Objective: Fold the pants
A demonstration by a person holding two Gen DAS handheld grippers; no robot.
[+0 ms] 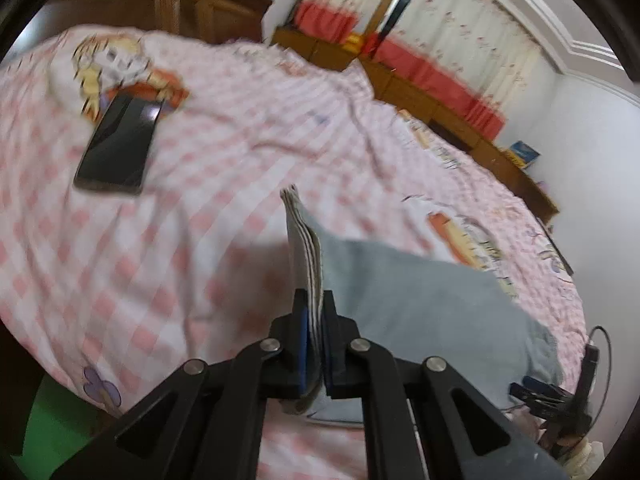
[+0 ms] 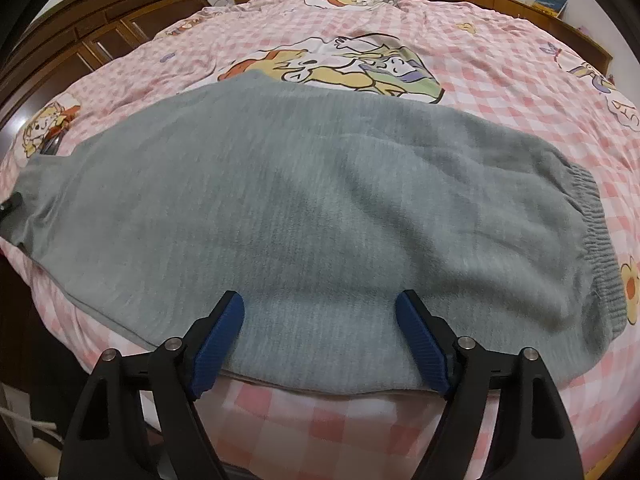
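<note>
The grey pants [image 2: 304,200] lie flat across the pink checked bed, folded lengthwise, waistband [image 2: 592,224] at the right and leg ends at the left. My left gripper [image 1: 316,304] is shut on the leg-end hem of the pants [image 1: 420,292] and holds it lifted above the bed; its tip shows at the far left of the right wrist view [image 2: 10,204]. My right gripper [image 2: 320,308] is open, its blue pads [image 2: 218,344] just over the near edge of the pants, touching nothing I can tell.
A dark phone [image 1: 118,144] lies on the bed [image 1: 200,216] to the far left. Wooden wardrobe [image 2: 80,36] stands at the back left, a low wooden cabinet [image 1: 432,100] with curtains along the back. My right gripper shows at the right edge [image 1: 560,396].
</note>
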